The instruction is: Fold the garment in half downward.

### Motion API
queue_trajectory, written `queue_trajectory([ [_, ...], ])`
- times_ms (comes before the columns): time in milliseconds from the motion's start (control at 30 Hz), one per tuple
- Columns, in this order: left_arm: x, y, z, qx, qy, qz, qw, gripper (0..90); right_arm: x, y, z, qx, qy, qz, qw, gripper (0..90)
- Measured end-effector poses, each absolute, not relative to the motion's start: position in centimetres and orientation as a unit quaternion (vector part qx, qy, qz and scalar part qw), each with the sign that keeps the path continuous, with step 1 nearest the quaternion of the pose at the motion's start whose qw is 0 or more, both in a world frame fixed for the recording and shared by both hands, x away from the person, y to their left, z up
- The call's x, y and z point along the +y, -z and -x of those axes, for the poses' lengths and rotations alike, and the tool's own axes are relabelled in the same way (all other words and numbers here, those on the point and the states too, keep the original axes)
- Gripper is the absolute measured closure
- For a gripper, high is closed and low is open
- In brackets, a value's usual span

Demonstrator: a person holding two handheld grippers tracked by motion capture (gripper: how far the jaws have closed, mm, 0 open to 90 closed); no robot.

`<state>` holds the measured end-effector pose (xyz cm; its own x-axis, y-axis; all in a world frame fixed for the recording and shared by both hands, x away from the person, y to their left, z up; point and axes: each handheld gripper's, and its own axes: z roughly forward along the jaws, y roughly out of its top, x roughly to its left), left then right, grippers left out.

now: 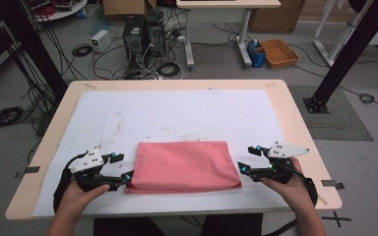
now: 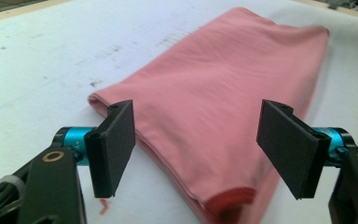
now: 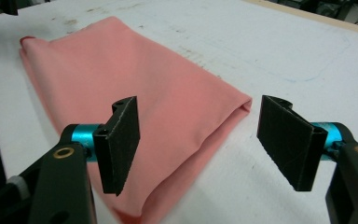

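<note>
High view, folded pink cloth between open tongs

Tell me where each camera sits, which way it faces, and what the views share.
High view: above the person's side, facing forward and down on the table; both hands, left gripper, right gripper.
Left gripper view: on the left gripper, along its open jaws.
Right gripper view: on the right gripper, jaws open.
Shared: the folded pink cloth.

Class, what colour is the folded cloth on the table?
The folded cloth is pink, seen best in the left gripper view.
</note>
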<state>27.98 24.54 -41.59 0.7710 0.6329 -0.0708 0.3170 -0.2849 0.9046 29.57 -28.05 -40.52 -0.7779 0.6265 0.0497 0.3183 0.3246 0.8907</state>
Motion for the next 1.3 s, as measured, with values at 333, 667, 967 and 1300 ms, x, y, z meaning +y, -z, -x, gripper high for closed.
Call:
queue_trajectory([
  [333, 23.0, 42.8, -36.5, 0.349, -0.126, -0.812, 0.45, 27.8, -25.5, 41.1, -35.9, 0.812, -0.443, -0.35, 0.149, 37.1],
  [667, 22.4, 44.9, -38.8, 0.387, -0.082, -0.815, 0.424, 56.0, -22.7, 44.4, -40.1, 0.858, -0.366, -0.346, 0.103, 67.1],
  [967, 21.8, 44.7, -38.6, 0.366, -0.087, -0.822, 0.428, 85.4, -22.6, 44.1, -40.2, 0.863, -0.375, -0.324, 0.097, 87.5],
  [1300, 22.8, 43.7, -41.2, 0.375, -0.115, -0.81, 0.437, 85.8, -22.0, 43.0, -41.6, 0.848, -0.39, -0.332, 0.135, 87.8],
])
